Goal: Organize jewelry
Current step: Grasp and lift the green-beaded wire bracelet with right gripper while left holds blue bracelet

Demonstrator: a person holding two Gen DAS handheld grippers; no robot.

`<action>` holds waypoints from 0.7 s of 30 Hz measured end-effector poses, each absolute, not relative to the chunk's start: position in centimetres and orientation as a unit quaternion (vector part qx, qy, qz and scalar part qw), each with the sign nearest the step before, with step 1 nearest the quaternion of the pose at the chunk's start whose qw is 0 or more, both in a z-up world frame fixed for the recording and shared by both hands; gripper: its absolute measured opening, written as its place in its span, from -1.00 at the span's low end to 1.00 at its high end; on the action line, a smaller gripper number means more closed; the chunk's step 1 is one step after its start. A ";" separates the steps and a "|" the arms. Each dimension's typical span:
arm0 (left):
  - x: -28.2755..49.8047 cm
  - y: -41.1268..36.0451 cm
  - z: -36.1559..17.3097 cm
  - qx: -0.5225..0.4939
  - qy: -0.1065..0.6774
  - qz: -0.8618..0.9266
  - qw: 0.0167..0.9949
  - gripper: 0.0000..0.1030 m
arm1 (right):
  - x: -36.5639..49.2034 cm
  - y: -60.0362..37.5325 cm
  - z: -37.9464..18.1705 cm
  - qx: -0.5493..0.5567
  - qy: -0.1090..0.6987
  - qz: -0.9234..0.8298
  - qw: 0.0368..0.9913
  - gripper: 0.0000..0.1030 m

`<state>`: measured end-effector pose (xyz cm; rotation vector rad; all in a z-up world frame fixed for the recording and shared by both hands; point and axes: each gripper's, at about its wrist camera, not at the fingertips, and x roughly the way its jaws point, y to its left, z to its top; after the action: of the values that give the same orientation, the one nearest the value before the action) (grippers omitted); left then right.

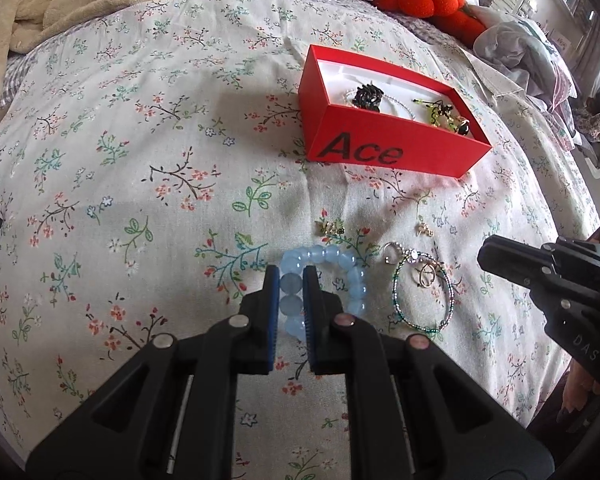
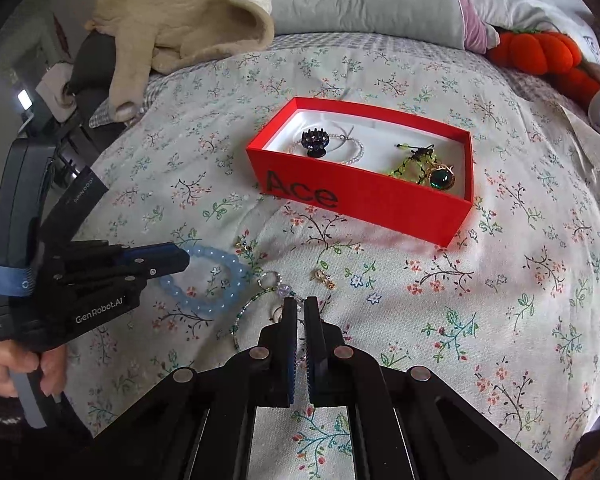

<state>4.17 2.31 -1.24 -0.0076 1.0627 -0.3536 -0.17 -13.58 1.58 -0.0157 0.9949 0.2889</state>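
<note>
Jewelry is lying on the floral bedspread at six o'clock of the red box. Left gripper is clamping the blue bead bracelet. Right gripper is pinched shut over the green beaded bracelet (fingers are hiding any grip).

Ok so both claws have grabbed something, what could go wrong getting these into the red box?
1. The left claw pinches only a few beads of the blue bracelet; the hanging loop could slip.
2. The right claw holds the thin green beaded strand, which may drag the rings lying inside it.
3. Either piece could snag the red box wall.
</note>
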 end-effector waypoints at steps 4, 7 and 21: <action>4.1 2.3 -0.6 -0.012 0.499 -0.172 0.849 -0.75 | -0.1 -13.7 1.2 0.008 0.483 0.141 0.864 -0.91; 4.3 2.4 -0.8 -0.011 0.504 -0.169 0.847 -0.75 | 0.3 -13.8 0.1 0.014 0.504 0.138 0.853 -0.79; 4.3 2.8 -2.0 -0.001 0.519 -0.160 0.840 -0.75 | 0.4 -11.4 -2.9 -0.010 0.539 0.152 0.829 0.51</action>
<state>4.30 2.84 -1.96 -0.0027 1.0963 -0.3375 0.43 -11.42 -2.94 -0.0215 1.1435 0.3224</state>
